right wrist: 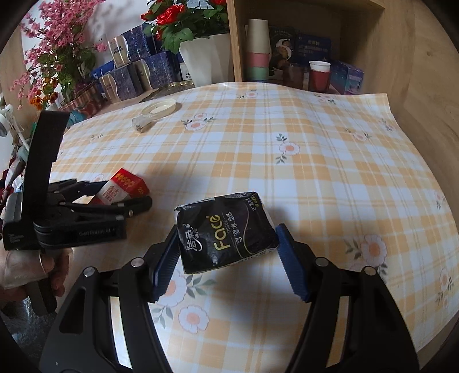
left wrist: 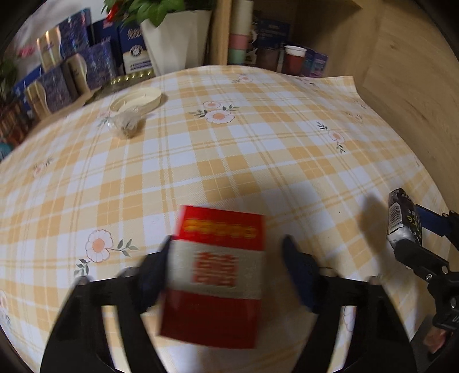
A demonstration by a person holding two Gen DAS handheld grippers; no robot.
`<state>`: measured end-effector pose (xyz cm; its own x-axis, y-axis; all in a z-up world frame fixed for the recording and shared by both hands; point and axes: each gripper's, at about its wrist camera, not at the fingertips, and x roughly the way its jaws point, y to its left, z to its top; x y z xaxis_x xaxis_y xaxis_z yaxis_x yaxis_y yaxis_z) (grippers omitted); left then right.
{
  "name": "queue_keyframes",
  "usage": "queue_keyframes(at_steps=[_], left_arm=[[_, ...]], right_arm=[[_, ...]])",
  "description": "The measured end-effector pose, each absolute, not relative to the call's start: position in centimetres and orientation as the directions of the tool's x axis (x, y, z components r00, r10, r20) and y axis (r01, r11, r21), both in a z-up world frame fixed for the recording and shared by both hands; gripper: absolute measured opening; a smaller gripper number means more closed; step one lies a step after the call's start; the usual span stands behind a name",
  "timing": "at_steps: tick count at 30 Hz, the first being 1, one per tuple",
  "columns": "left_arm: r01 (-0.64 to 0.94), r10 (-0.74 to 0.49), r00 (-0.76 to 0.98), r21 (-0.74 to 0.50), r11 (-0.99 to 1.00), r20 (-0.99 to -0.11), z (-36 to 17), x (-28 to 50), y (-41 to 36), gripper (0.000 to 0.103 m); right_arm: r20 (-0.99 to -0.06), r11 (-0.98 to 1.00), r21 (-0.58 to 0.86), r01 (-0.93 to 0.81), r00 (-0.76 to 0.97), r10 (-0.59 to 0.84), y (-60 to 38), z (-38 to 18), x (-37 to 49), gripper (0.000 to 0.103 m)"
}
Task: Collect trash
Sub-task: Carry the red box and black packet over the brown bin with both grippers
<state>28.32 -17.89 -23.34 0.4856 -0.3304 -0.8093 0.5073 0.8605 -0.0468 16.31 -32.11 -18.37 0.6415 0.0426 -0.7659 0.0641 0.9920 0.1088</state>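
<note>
On the counter, left wrist view: a yellow-checked cloth (left wrist: 258,160) with flower prints covers it.
Left claw (left wrist: 226,269): its jaws flank a red and white box (left wrist: 215,275), which looks lifted off the cloth; the left finger touches the box's side, the right finger stands off from it with a gap, so no firm clamp shows.
Box detail: print too blurred to read.
Far left of cloth: a cream round lid (left wrist: 137,99) with a small clear bag (left wrist: 126,126) just in front of it.
Right edge: the right claw (left wrist: 407,229) carries a black packet (left wrist: 401,218).

Right wrist view, right claw (right wrist: 229,252): both blue pads press the sides of the black tissue packet (right wrist: 226,232), clamped, held above the cloth (right wrist: 315,172).
Left side: the left claw (right wrist: 129,198) with the red and white box (right wrist: 123,186) between its fingers; a hand (right wrist: 37,269) grips its handle.
Back: lid (right wrist: 159,107), clear bag (right wrist: 142,124), a white flower pot (right wrist: 206,57), stacked cups (right wrist: 258,48) on a wooden shelf (right wrist: 373,17).
</note>
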Motion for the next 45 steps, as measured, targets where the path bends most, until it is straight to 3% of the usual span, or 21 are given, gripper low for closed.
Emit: queue_keyframes(at_steps=[11,29,45], left_arm=[[0.52,-0.413,0.452,-0.142,0.842,-0.791,-22.0,25.3,-14.3,0.056],[0.529,-0.494,0.476,-0.213,0.822,-0.728,-16.4,12.5,-6.3,0.056],[0.6,-0.449,0.363,-0.164,0.783,-0.816,-22.0,3.5,-4.1,0.056]], right_arm=[[-0.767,0.987,0.134,0.086,0.64,0.048,-31.4,-18.8,13.5,0.066],[-0.718,0.991,0.133,0.025,0.692,0.079,-27.2,-15.4,6.4,0.066],[-0.711,0.993,0.112,-0.023,0.696,0.096,-24.0,-15.6,0.5,0.066]])
